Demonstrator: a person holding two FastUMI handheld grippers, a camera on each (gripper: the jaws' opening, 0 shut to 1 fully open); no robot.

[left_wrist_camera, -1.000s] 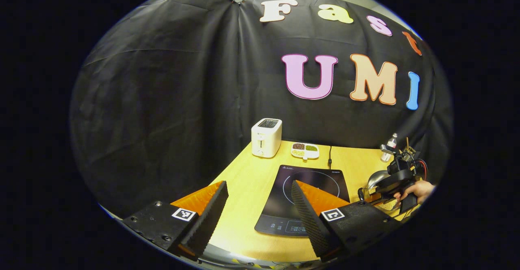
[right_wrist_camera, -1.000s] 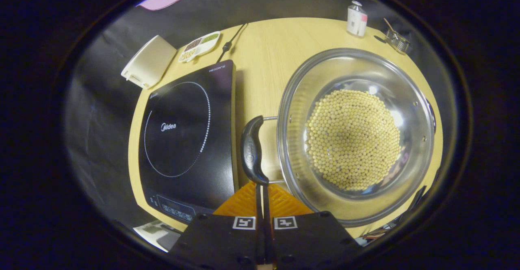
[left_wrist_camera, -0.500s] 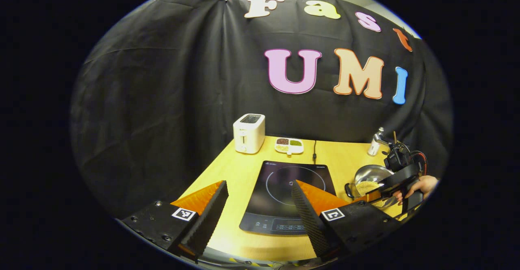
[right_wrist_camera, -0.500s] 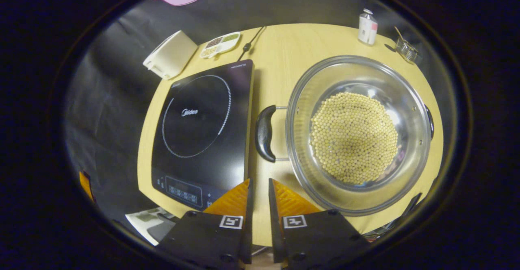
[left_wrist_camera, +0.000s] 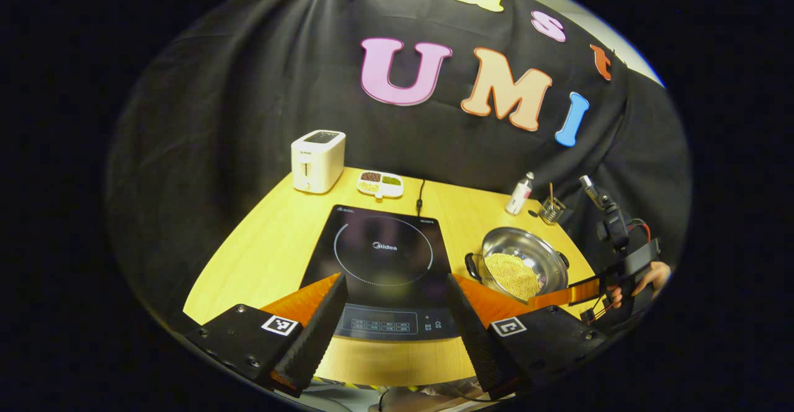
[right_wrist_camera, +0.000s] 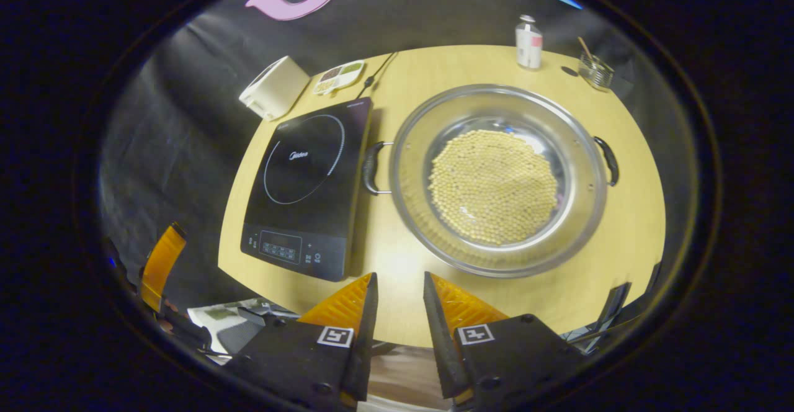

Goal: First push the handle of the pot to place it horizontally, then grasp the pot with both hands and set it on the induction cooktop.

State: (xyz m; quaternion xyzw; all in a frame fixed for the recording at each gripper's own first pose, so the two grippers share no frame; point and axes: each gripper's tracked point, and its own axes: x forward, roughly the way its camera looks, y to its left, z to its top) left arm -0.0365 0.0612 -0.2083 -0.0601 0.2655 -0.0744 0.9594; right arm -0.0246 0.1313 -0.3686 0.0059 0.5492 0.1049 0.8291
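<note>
1. Pot [right_wrist_camera: 496, 179] sits on the table [right_wrist_camera: 620, 238] just right of the cooktop [right_wrist_camera: 307, 182], with its near handle [right_wrist_camera: 370, 168] almost at the cooktop's edge and its far handle [right_wrist_camera: 608, 161] on the opposite side.
2. Expect weight: it looks like a steel pot, and a layer of beans [right_wrist_camera: 493, 185] covers its floor. The metal is stiff and will not give, but the polished wall is probably slippery, so keep off the rim.
3. Take hold at the two dark handles, one claw each. They stand out level on either side, so the push step looks done.
4. Keep the pot flat as you lift; the loose beans will roll and shift the load if it tips.
5. Your right claw [right_wrist_camera: 397, 313] hangs over the table's near edge, clear of the pot, its fingers a narrow gap apart and holding nothing.
6. Your left claw [left_wrist_camera: 394, 325] hovers at the cooktop's near edge, spread wide and empty.
7. Room to the left is good: the cooktop surface is bare, and the toaster [left_wrist_camera: 317, 161] and the dish [left_wrist_camera: 379, 183] stand well behind it.
8. Mind the bottle [right_wrist_camera: 528, 43] and the small glass [right_wrist_camera: 594, 71] behind the pot, and the table edge close to the far handle.
9. Lift the pot over the cooktop's raised edge, not against it.
</note>
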